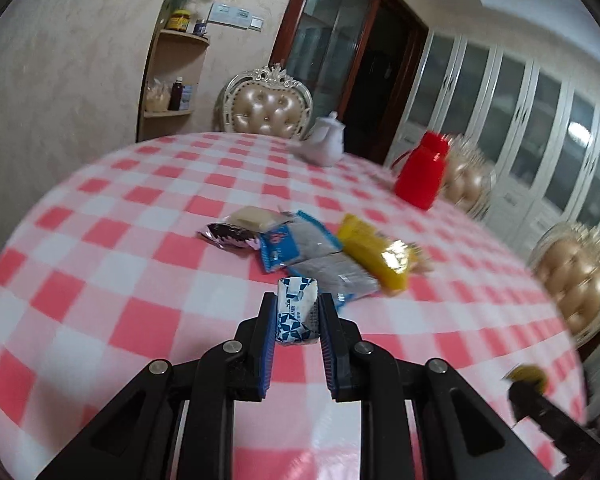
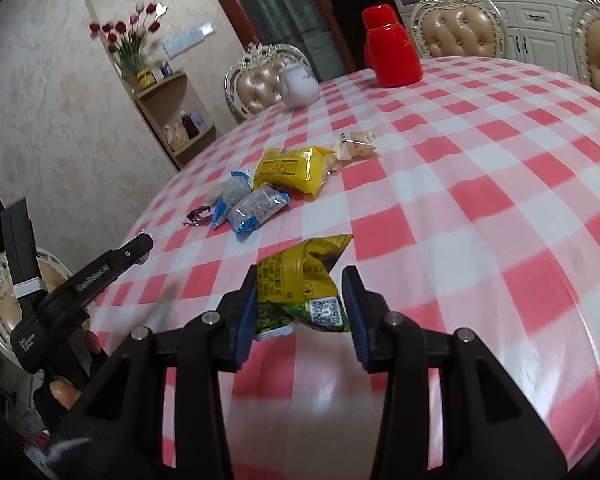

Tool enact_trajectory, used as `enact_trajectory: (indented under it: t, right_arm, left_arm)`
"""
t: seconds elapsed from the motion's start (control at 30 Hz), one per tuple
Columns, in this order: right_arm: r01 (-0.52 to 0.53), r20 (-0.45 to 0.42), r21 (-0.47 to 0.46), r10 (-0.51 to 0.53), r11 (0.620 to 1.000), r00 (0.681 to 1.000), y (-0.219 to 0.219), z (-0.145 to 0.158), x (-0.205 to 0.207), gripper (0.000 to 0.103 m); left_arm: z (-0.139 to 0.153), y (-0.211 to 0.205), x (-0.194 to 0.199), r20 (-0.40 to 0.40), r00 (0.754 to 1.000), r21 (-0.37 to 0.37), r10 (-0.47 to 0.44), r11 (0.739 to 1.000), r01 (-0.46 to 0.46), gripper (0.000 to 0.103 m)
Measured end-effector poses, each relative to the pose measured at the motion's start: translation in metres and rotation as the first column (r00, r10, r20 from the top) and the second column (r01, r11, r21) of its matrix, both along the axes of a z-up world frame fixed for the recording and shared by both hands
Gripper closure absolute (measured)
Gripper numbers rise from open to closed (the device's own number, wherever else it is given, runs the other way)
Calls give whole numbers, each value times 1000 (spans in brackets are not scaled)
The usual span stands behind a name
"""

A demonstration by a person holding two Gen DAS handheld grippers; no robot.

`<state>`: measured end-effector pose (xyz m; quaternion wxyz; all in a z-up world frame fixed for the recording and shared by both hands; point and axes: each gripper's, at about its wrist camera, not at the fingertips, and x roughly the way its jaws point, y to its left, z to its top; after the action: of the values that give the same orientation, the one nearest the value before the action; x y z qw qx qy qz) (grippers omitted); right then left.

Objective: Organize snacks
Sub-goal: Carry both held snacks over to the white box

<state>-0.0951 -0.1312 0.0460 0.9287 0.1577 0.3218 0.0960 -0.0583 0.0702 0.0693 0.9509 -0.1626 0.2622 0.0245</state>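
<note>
My left gripper (image 1: pixel 297 306) is shut on a small blue-and-white snack packet (image 1: pixel 296 310), held above the checked tablecloth (image 1: pixel 100 264). Ahead lies a cluster of snacks: a purple packet (image 1: pixel 228 236), a beige packet (image 1: pixel 256 218), two blue-and-grey packets (image 1: pixel 300 244) and a yellow packet (image 1: pixel 374 254). My right gripper (image 2: pixel 302 284) is shut on a yellow-green snack bag (image 2: pixel 300 280). The same cluster shows in the right wrist view, with the yellow packet (image 2: pixel 290 168), the blue-and-grey packets (image 2: pixel 254 206) and a white packet (image 2: pixel 356 145) apart to the right. The left gripper (image 2: pixel 140 246) appears at its left edge.
A red thermos (image 2: pixel 390 52) and a white teapot (image 2: pixel 298 84) stand at the table's far side. Padded chairs (image 1: pixel 268 106) ring the table. A corner shelf (image 1: pixel 176 76) with jars and flowers is against the wall. White cabinets (image 1: pixel 540 120) stand on the right.
</note>
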Motion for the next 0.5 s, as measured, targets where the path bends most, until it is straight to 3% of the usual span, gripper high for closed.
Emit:
enact_trajectory:
  t: [0.1,0.27,0.5]
  right_arm:
    - [10,14,-10,-10,1000,1000,-7,0,-15,59]
    - [20,-4,24,-20,1000,1000,-21,-3,-25,59]
    - [28,1,-10,-28,1000,1000,-27,3,-47,59]
  left_arm:
    - [-1,-3,-15,28,1000,-9,-13,1000,13,82]
    - [-13,-22,-23,-10,999,18,-49,999,49,82]
    - [-10,-83,-34,-34,992,200,-118,972,123,82]
